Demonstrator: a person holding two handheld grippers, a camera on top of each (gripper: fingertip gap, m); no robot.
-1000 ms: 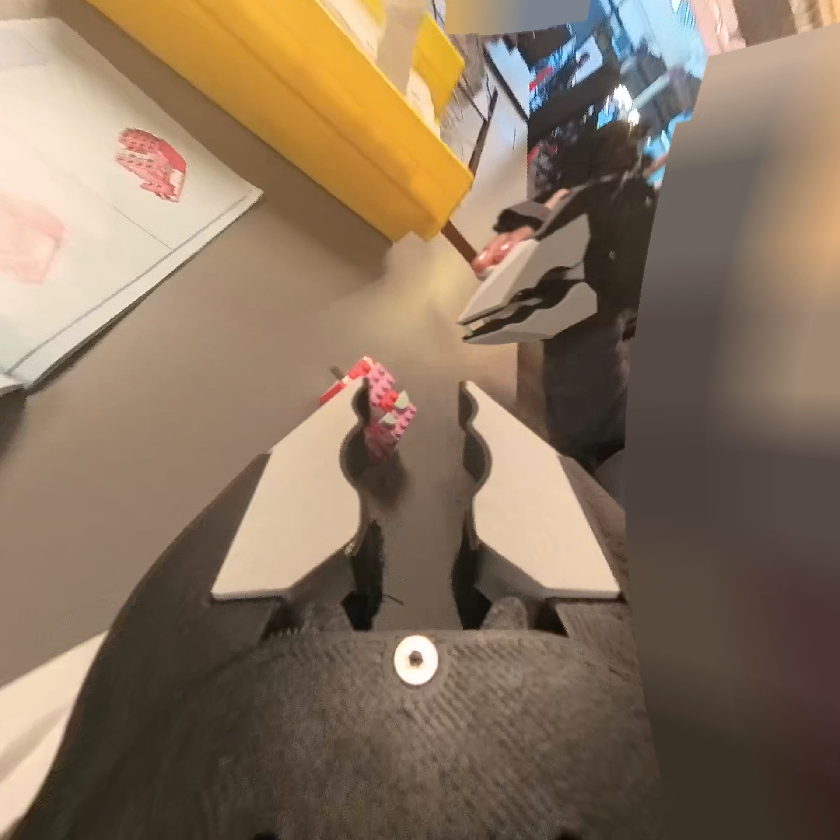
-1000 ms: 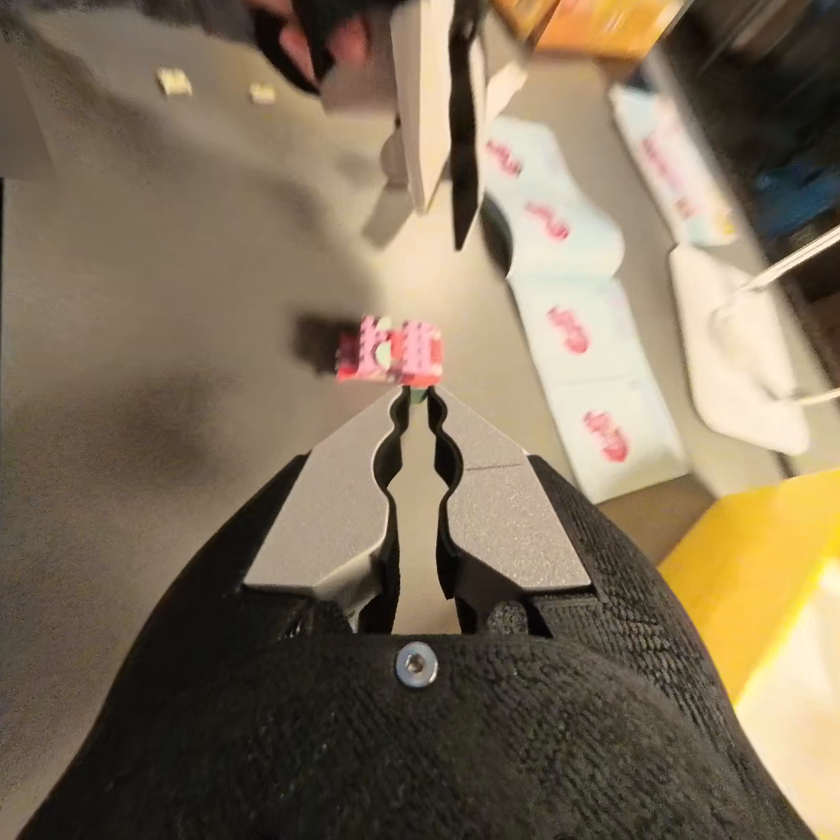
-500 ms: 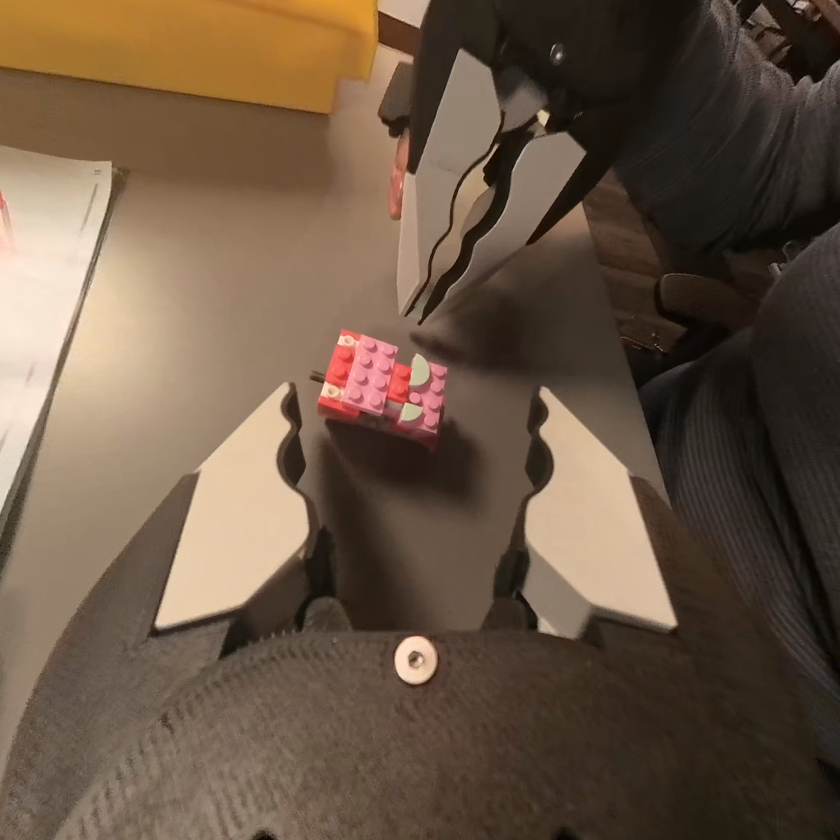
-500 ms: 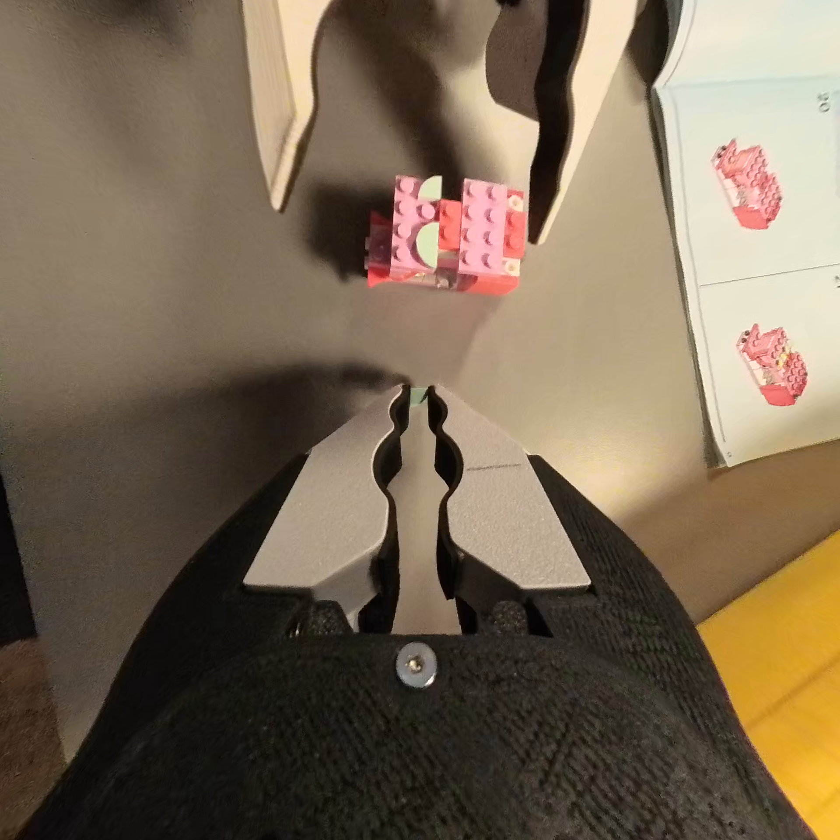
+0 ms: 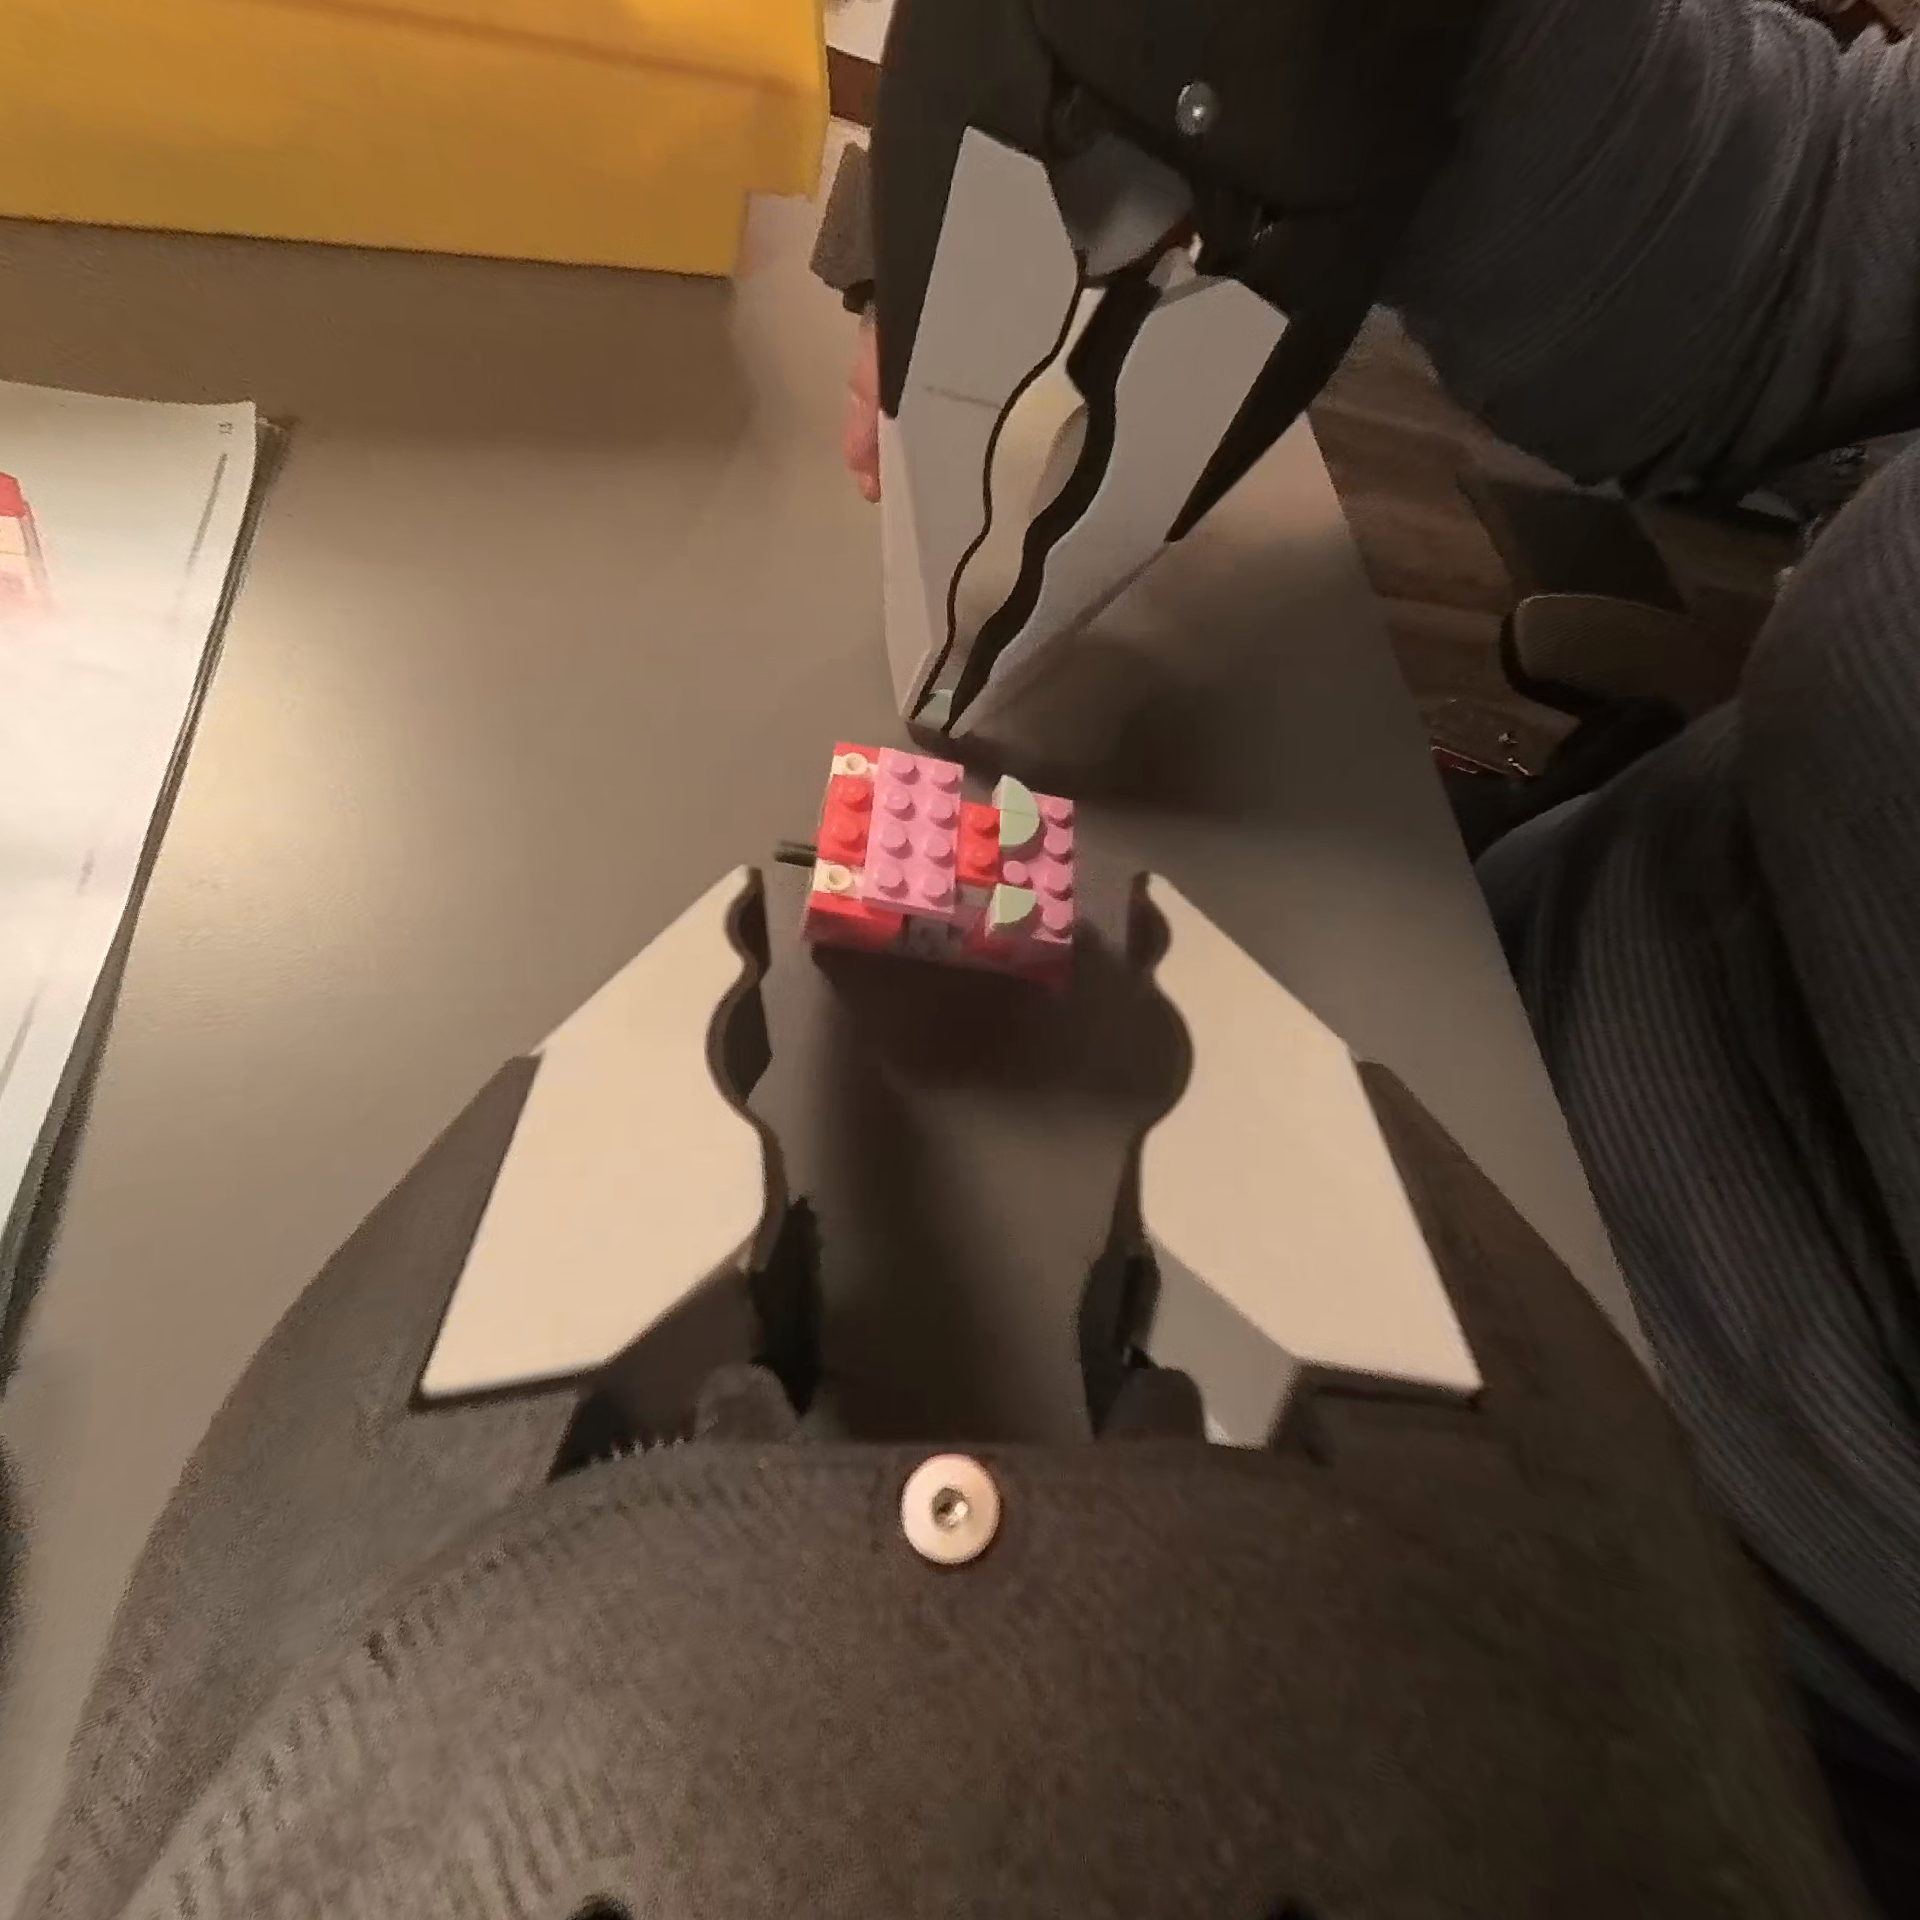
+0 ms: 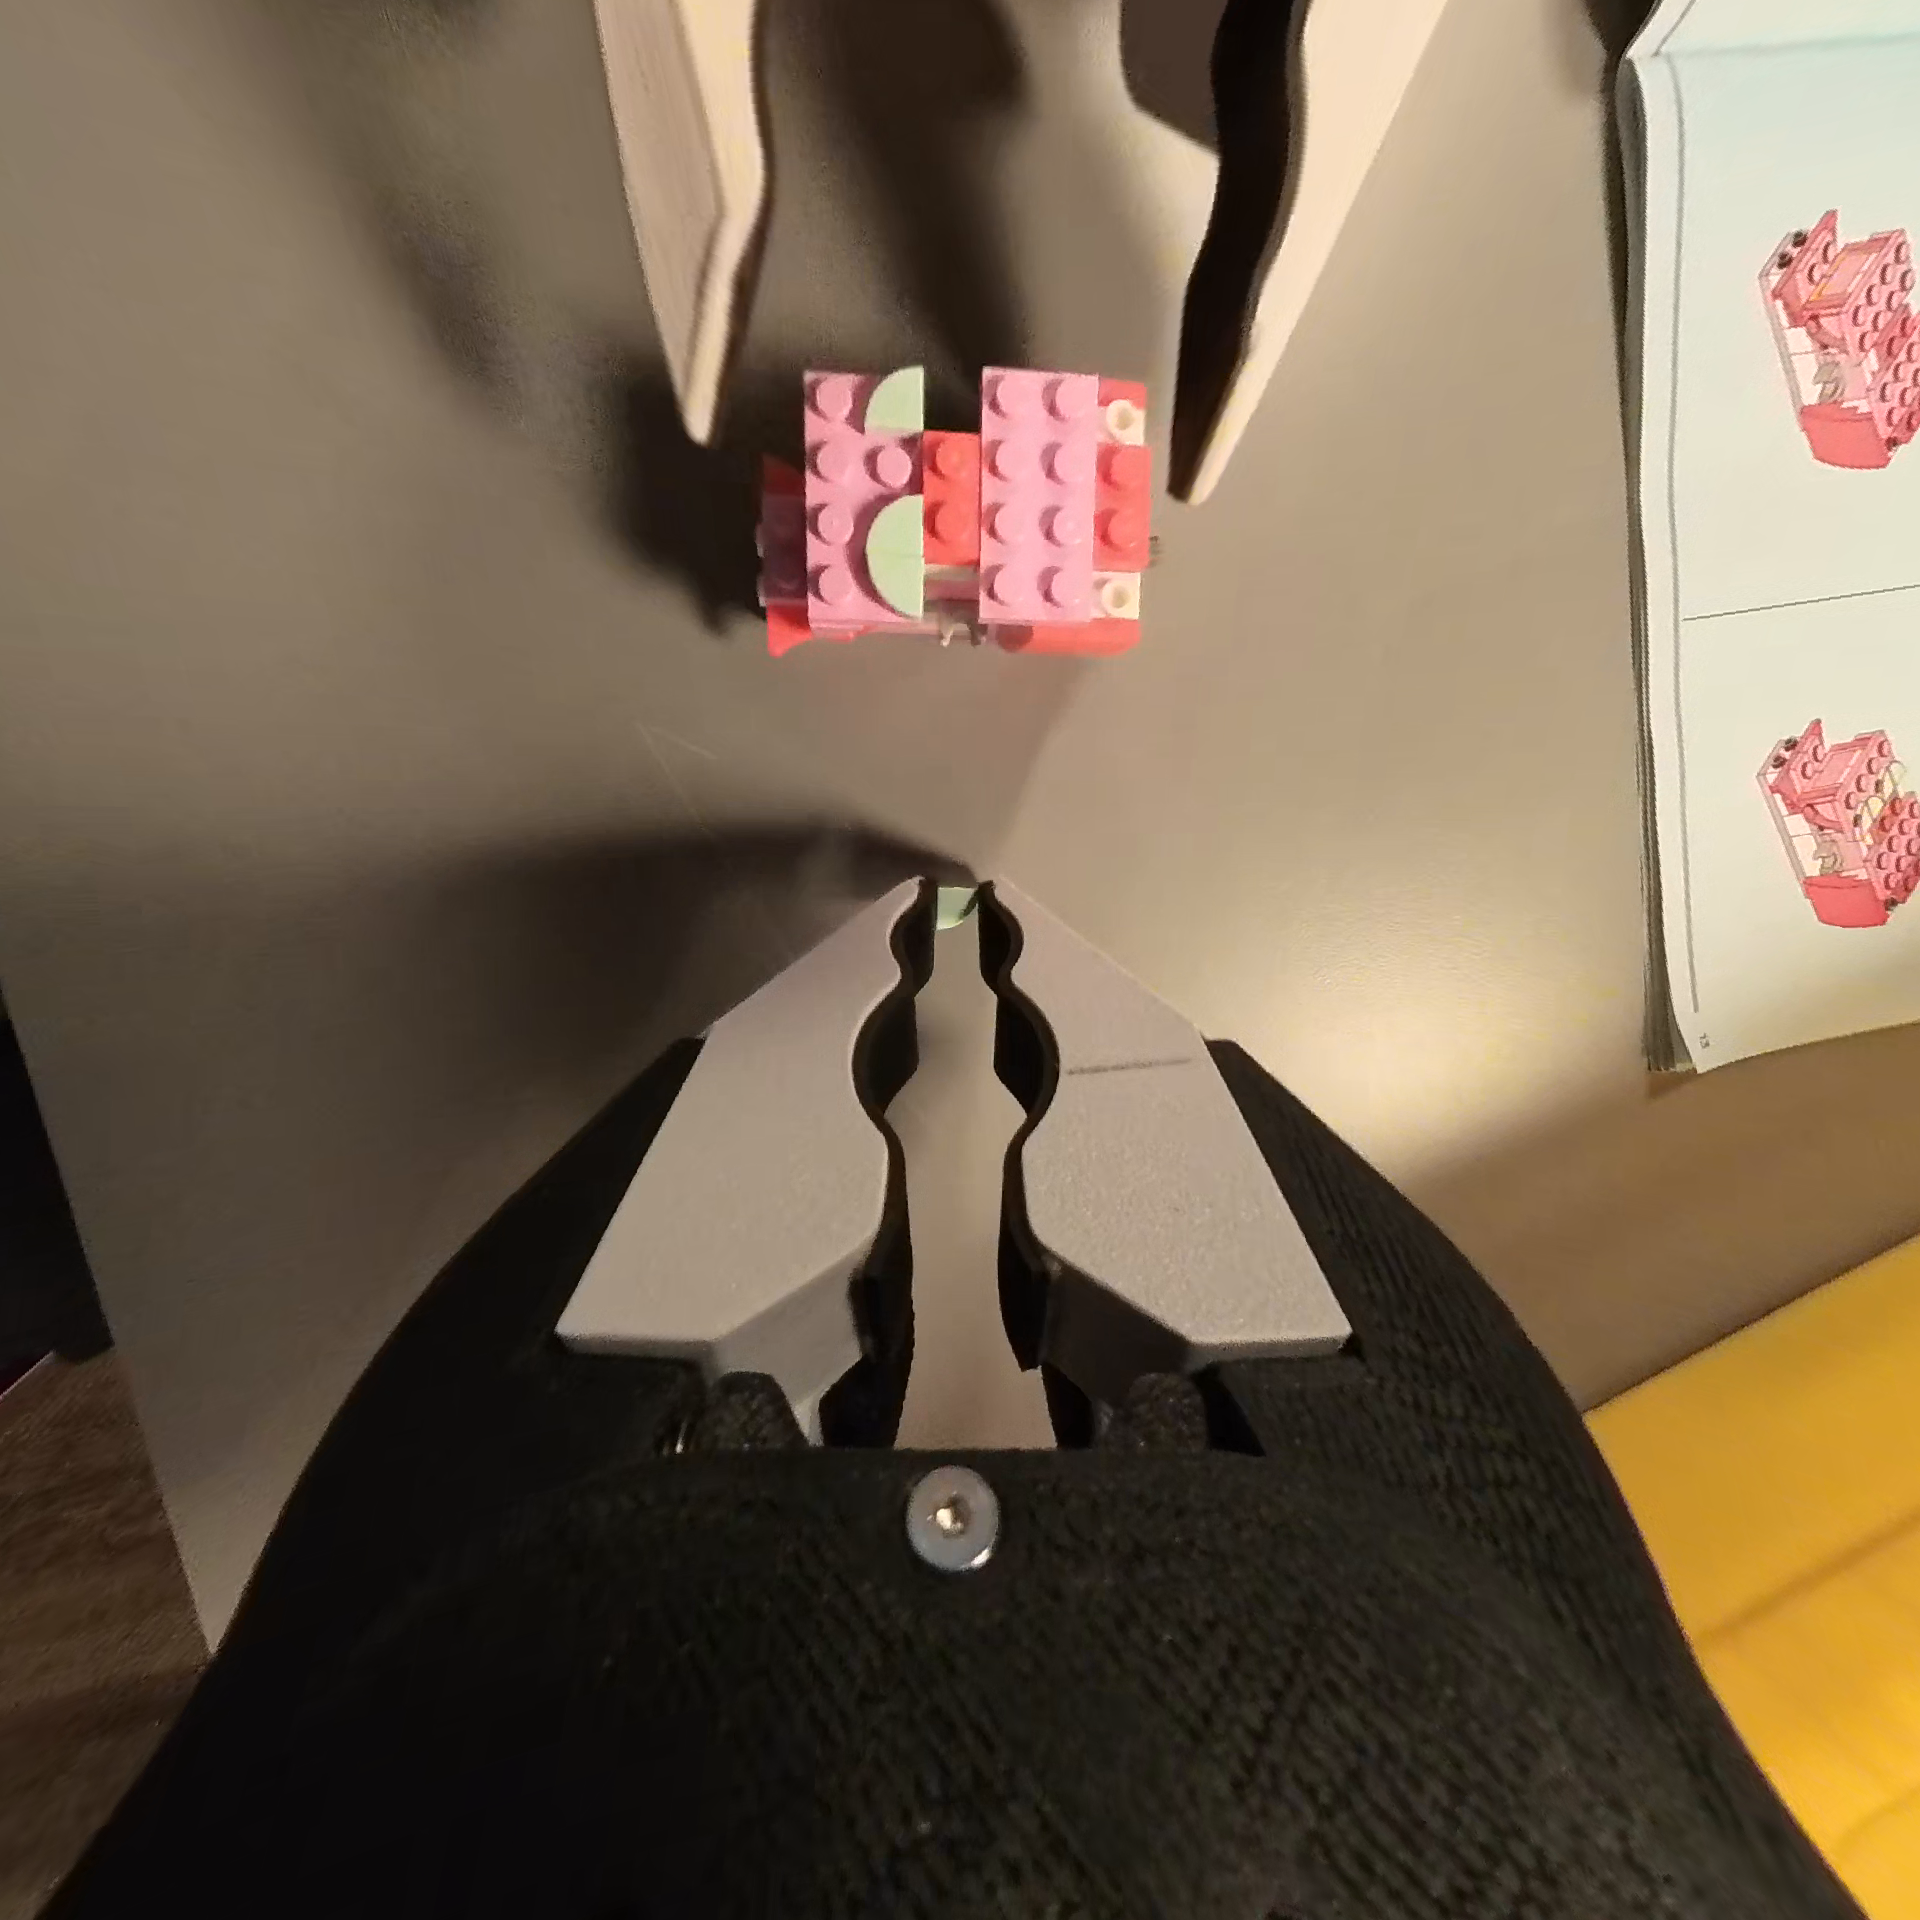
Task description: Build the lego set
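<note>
Left gripper (image 5: 951,904) spread wide, pointing down at the tabletop (image 5: 520,675), its pale fingers (image 5: 644,1039) flanking a small pink and red brick model (image 5: 940,862) without touching it; visible gaps on both sides, so nothing is gripped. The model sits flat on the tabletop close to the person-side edge, with two mint half-round tiles on top and a thin black pin poking out of one end. Right gripper (image 6: 951,914) clenched on a tiny mint-green piece (image 6: 951,933) pinched right at the fingertips, tilted steeply downward, tips low over the tabletop just beside the model on the side away from the left gripper. Both grippers face each other across the model. Risks, as judged from here: the mint piece is caught only by the very tips, so a small twist or a knock against the tabletop could flick it out. The left fingers sit a little off-centre, nearer the tiled end; closing unevenly could shove or spin the model instead of steadying it, and with the edge near, it might slide off. A booklet with pictures (image 6: 1787,520) lies toward one side edge, a yellow bin (image 5: 395,114) beyond it, and a dark ribbed sleeve (image 5: 1662,208) behind the right gripper
</note>
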